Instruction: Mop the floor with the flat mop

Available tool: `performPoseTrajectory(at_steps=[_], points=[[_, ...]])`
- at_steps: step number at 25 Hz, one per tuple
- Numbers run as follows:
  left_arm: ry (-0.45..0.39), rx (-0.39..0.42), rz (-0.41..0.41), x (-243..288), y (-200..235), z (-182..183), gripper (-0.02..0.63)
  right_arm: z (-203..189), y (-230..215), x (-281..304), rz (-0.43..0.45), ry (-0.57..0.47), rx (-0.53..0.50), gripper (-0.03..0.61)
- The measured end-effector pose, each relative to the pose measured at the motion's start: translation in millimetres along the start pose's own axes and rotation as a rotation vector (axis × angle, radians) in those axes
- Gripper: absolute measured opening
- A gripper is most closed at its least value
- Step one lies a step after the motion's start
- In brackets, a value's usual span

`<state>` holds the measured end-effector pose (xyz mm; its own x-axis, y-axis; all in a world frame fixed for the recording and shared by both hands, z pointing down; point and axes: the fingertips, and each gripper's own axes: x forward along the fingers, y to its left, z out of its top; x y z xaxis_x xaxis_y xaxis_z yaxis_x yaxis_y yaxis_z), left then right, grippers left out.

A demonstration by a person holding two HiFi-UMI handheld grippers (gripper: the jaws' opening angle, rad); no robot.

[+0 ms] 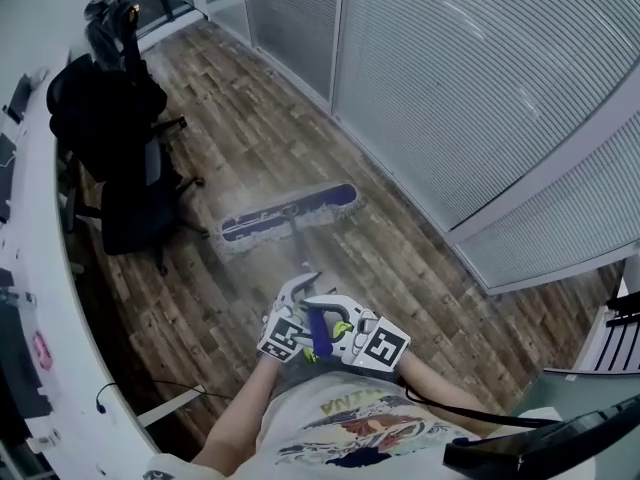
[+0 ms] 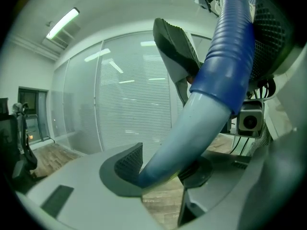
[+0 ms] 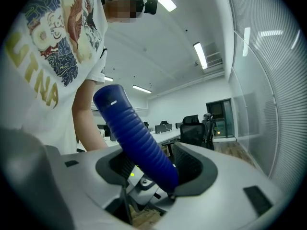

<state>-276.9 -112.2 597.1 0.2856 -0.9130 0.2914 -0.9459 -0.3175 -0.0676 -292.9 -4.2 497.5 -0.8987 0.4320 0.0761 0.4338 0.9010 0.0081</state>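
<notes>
The left tongs [image 2: 163, 166] and the right tongs [image 3: 153, 169] look like smooth grey plastic, a bit shiny. Their pads [image 2: 128, 161] are dark and rough, with tiny bumps. Between the pads, the mop handle [image 2: 230, 56] has a dark blue grip with ridges, matt like rubber or plastic. Lower down it is pale, smooth and shiny. In front of the tongs, the mop head [image 1: 290, 213] is blue cloth with a fuzzy pale edge. The floor [image 1: 250, 138] is dull brown wood planks. Beyond the mop head, the wall [image 1: 450, 78] is smooth shiny glass. Behind the tongs, the shirt [image 1: 340, 428] is soft white printed cloth.
</notes>
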Motion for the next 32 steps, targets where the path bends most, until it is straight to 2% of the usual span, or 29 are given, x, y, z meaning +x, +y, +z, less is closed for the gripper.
performPoseTrajectory(at_steps=[10, 16, 19, 25, 32], points=[[0.025, 0.017, 0.013, 104, 146, 11, 0.16, -4, -177, 30, -0.004, -0.055, 0.01, 0.235], [0.052, 0.027, 0.031, 190, 244, 29, 0.16, -5, -309, 35, -0.013, -0.067, 0.095, 0.238], [0.049, 0.028, 0.051, 221, 281, 38, 0.16, -4, -357, 37, -0.004, -0.039, 0.1, 0.238], [0.043, -0.011, 0.083, 236, 312, 48, 0.161, 7, -391, 45, -0.053, -0.007, 0.063, 0.23], [0.029, -0.002, 0.042, 215, 258, 45, 0.166, 3, -343, 25, -0.159, 0.037, 0.052, 0.202]])
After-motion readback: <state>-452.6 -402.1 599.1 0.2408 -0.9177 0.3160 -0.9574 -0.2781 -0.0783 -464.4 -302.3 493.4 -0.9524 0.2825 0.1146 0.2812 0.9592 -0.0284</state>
